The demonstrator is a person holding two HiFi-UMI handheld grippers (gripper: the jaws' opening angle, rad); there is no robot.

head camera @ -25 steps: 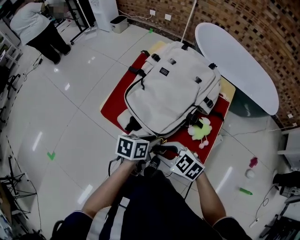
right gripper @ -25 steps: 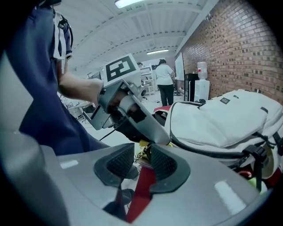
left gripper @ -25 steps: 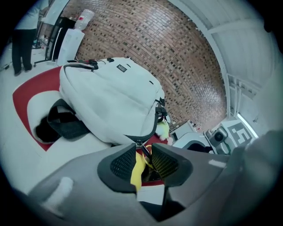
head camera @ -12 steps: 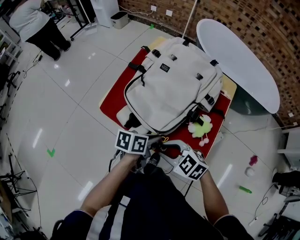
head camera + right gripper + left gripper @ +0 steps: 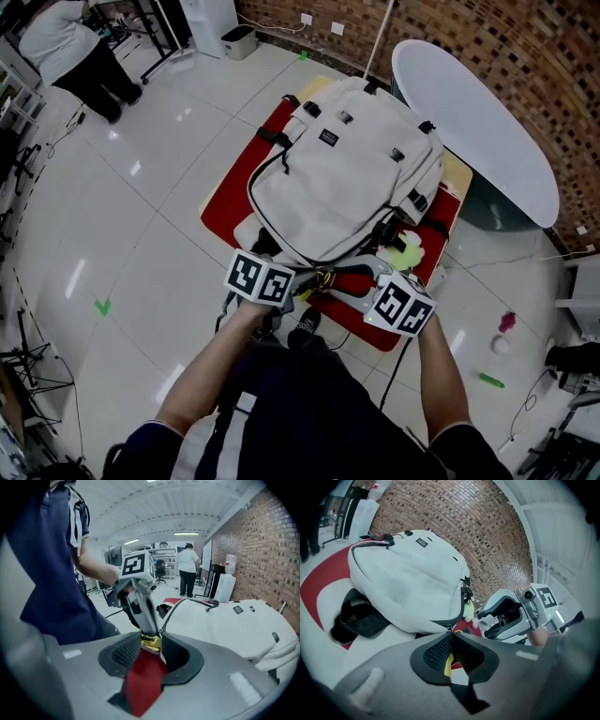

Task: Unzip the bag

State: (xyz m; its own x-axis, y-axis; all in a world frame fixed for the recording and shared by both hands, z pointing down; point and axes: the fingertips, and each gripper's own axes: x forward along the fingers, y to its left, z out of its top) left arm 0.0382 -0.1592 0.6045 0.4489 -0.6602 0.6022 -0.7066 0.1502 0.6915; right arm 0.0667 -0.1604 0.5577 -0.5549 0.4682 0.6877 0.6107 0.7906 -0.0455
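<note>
At the near edge of the bag, my left tool has just been closing, and its pads now pinch the yellow pull tab. That is right where the dark zip line comes down off the bag's side to the slider. The bag itself is pale grey and lies flat on a red mat, with its zip looking closed along this edge. My right tool sits a little further along the same edge. Its jaws have just been opening and stand apart with nothing pressed between the pads. I see only the red mat through the gap, with the yellow tab just beyond the tips. Beside the bag's near right corner lies a yellow-green plush toy with white pompoms.
</note>
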